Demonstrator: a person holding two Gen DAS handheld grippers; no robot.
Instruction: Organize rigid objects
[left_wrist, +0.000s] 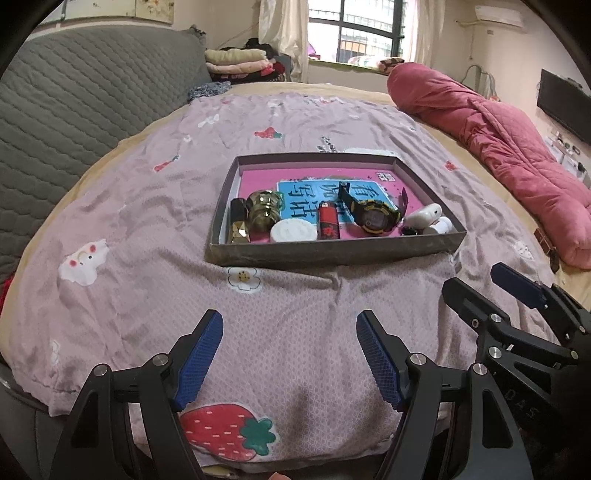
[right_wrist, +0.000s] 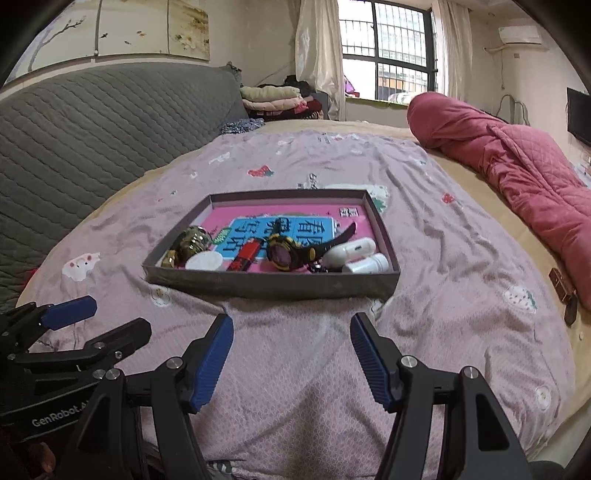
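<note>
Bed is being covered by a lilac printed sheet (left_wrist: 295, 332); window behind. Shallow box (right_wrist: 273, 284) of small items is lying ahead of left gripper (left_wrist: 290, 354) and right gripper (right_wrist: 291, 354), both being held spread, empty.

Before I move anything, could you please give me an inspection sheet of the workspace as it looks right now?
Surface: bed with pink printed sheet, wrinkled.
Job's things: shallow tray holding watch, red lighter, white round lid, gold-green jar, black-gold lipstick, two white containers at the tray's right end.
Clutter: small brown item on the bed beside the rolled red quilt.
Grippers: left claw open, empty; right claw open, empty; both short of the tray.
Cables: cord on the far right wall, away from the work.
Surroundings: grey headboard, folded clothes, window.
</note>
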